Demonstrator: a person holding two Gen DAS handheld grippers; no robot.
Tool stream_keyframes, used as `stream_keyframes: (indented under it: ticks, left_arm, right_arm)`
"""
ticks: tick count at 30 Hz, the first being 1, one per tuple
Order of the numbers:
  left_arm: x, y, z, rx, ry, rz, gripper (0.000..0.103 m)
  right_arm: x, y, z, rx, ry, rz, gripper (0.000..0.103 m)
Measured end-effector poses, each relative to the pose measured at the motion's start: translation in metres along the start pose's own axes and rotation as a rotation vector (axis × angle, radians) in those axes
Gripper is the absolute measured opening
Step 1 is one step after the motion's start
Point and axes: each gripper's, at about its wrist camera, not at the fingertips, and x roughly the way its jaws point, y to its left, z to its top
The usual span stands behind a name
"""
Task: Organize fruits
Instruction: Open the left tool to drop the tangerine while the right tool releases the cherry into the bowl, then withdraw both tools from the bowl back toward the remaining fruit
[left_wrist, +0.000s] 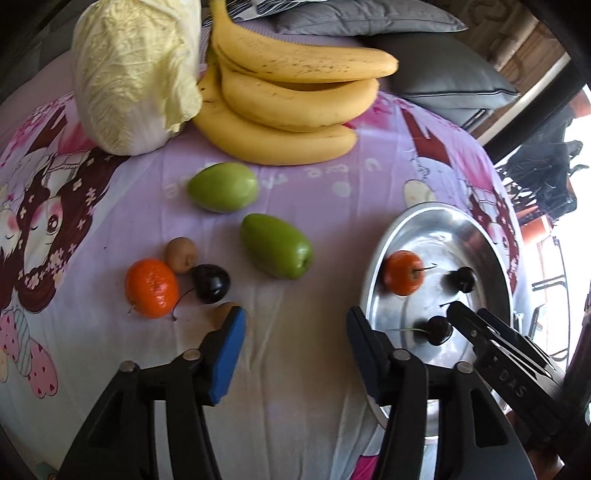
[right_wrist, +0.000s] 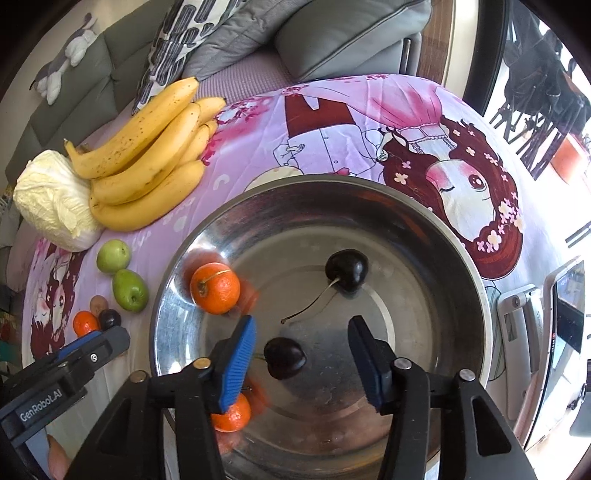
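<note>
My right gripper (right_wrist: 301, 325) stands open over the steel bowl (right_wrist: 369, 184). A dark cherry (right_wrist: 284, 357) lies on the bowl floor between its pads, touching neither. Also in the bowl are a second cherry (right_wrist: 346, 271), a mandarin (right_wrist: 215, 288) and another mandarin (right_wrist: 231, 413) half hidden behind the blue pad. My left gripper (left_wrist: 295, 321) is open and empty above the cloth, left of the bowl (left_wrist: 443, 236). Before it lie a mandarin (left_wrist: 151, 288), a brown fruit (left_wrist: 180, 254), a cherry (left_wrist: 211, 283) and two green fruits (left_wrist: 276, 251) (left_wrist: 222, 187). Bananas (left_wrist: 288, 92) lie beyond.
A pale cabbage (left_wrist: 133, 74) stands left of the bananas. Grey sofa cushions (right_wrist: 351, 33) lie behind the cloth-covered table. A tan round thing (left_wrist: 227, 308) peeks from behind the left pad. A device with a screen (right_wrist: 565, 314) sits right of the bowl.
</note>
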Motion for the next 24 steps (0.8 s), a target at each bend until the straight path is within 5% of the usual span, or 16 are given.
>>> stream_keyframes:
  ticks: [2,4,6,23,24]
  left_arm:
    - [0.000,0.001,-0.001,-0.005,0.001,0.016,0.062]
    - [0.002,0.003,0.000,-0.014,0.001,0.037,0.078]
    - [0.000,0.006,-0.001,-0.025,-0.009,0.050,0.084]
    - [-0.001,0.014,-0.003,-0.039,-0.043,0.107,0.087]
    - [0.000,0.013,-0.004,-0.038,-0.040,0.109,0.094]
  right_arm:
    - [0.001,0.002,0.000,-0.007,0.002,-0.009,0.066]
    - [0.002,0.003,0.000,-0.014,0.003,-0.020,0.072]
    - [0.003,0.003,0.000,-0.020,0.002,-0.031,0.074]
    - [0.000,0.010,0.000,-0.068,-0.041,-0.059,0.103]
    - [0.001,0.010,0.000,-0.070,-0.042,-0.061,0.103]
